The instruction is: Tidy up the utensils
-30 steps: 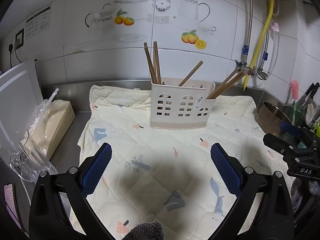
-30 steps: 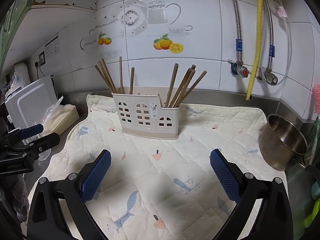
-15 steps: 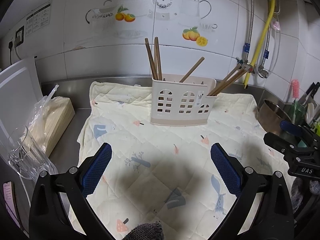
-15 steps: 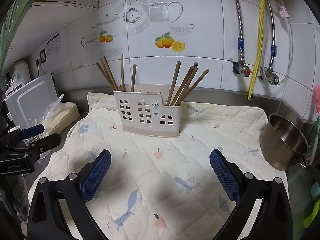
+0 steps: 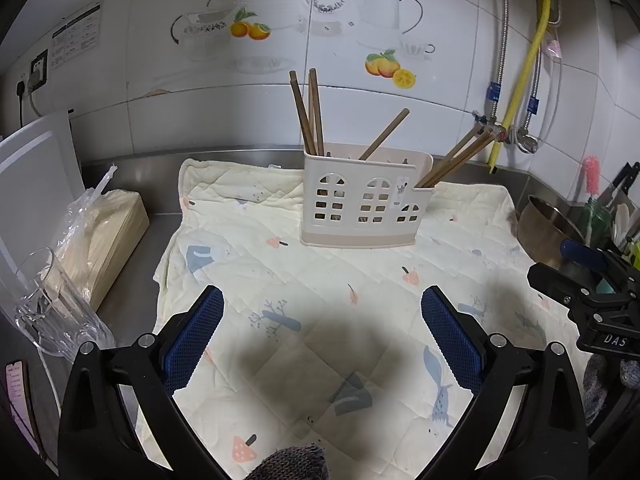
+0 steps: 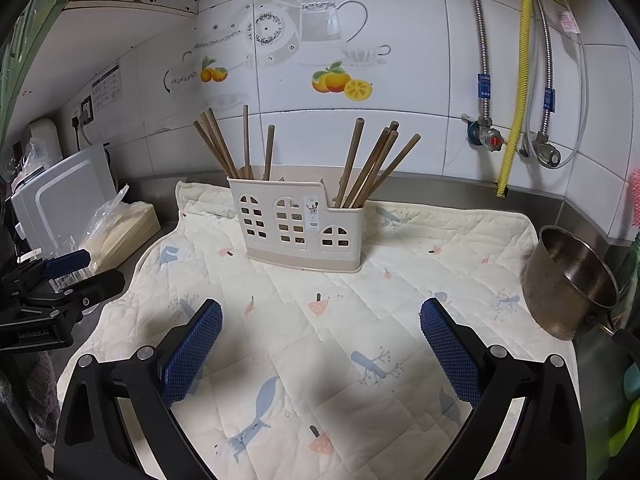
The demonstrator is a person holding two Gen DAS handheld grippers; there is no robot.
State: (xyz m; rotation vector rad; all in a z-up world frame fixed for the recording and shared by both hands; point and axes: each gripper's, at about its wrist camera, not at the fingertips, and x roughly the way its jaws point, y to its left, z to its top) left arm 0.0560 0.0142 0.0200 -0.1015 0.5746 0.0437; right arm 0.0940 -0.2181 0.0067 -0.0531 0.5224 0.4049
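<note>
both my left gripper [image 5: 320, 312] and right gripper [image 6: 320, 316] have backed off, jaws spread and empty, leaving the brown wooden chopsticks [image 6: 370, 164] standing in the cream plastic house-shaped holder [image 6: 300, 228], apparently sorted.

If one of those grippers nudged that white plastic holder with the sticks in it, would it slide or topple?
The holder looks like thin, perforated plastic, so probably light. It stands on a soft quilted mat, which may grip rather than let it slide. The chopsticks lean outward well above its rim, so a high push might tip it.
</note>
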